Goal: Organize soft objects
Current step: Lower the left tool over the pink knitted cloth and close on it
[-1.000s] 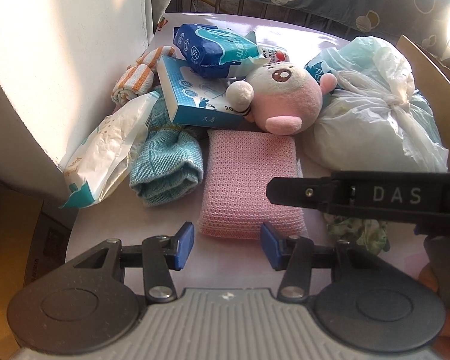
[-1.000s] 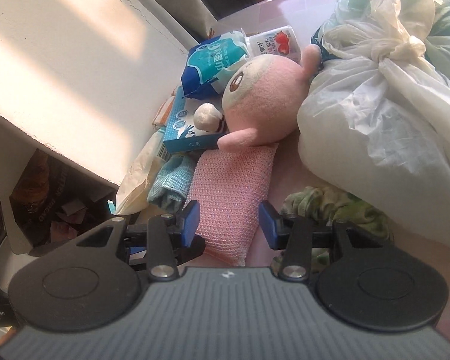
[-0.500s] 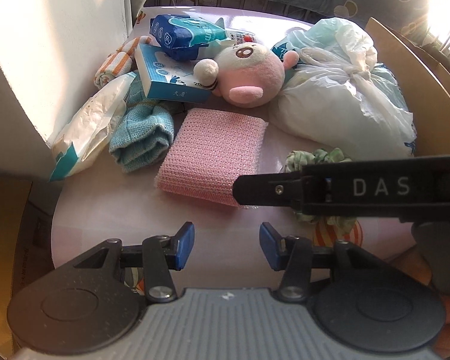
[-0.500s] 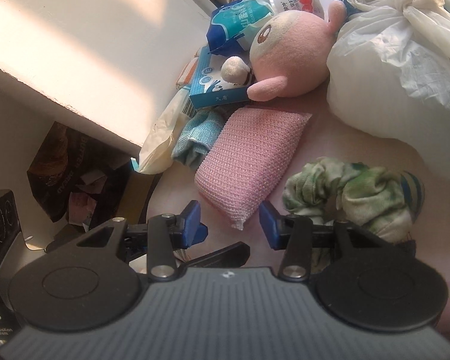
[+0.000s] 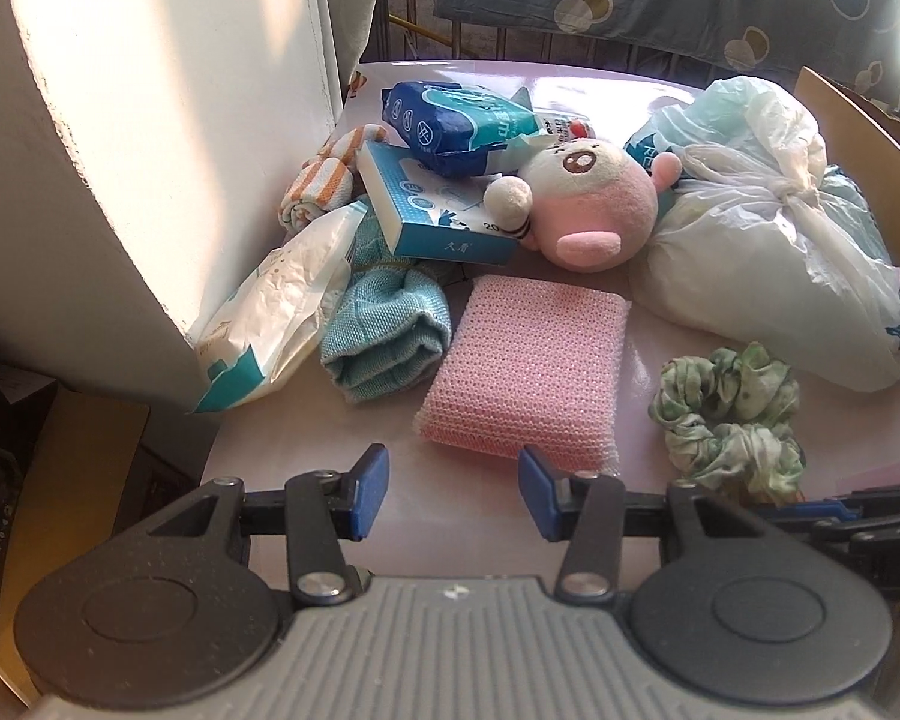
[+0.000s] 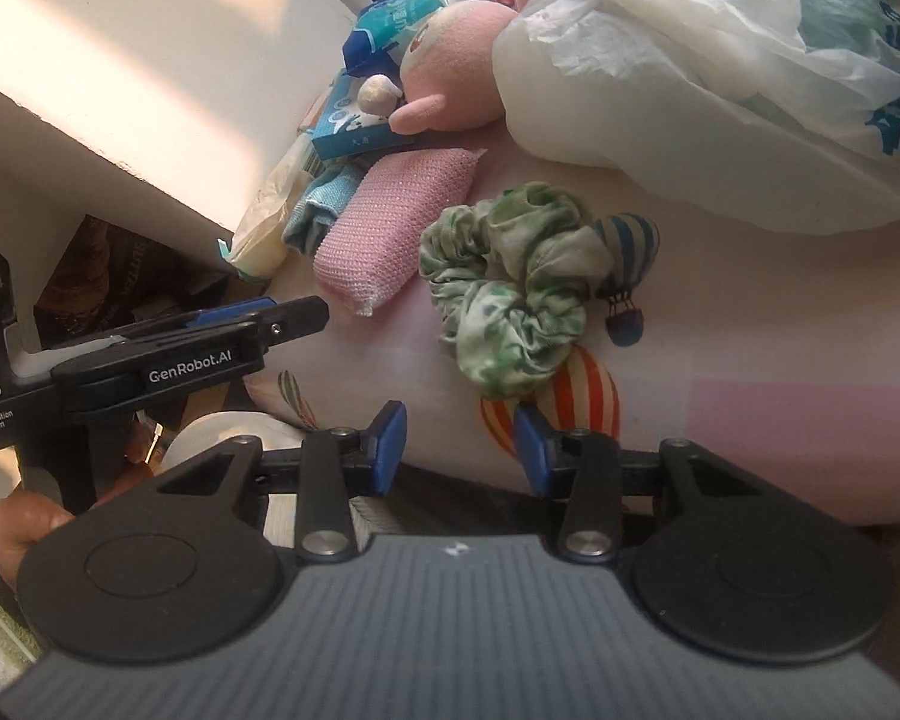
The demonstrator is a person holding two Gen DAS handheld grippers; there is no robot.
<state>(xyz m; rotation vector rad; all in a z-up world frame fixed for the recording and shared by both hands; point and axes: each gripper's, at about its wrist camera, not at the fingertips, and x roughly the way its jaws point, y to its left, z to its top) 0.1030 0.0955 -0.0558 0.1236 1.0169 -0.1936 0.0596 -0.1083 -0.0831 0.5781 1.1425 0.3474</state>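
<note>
Right gripper (image 6: 459, 441) hangs over the table (image 6: 780, 420), its jaws just narrowed with nothing between them, parted and empty. Just ahead lies the green scrunchie (image 6: 510, 288). Left gripper (image 5: 453, 495) likewise gapes empty, the pink sponge (image 5: 522, 360) just ahead, a teal cloth (image 5: 384, 336) beside that, the plush (image 5: 594, 204) and bag (image 5: 768, 240) beyond.

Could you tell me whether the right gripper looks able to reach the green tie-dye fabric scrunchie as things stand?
Probably yes: the green tie-dye fabric scrunchie lies in the open just ahead of the right gripper, whose jaws, just narrowed, hold nothing; nothing lies between them.
</note>
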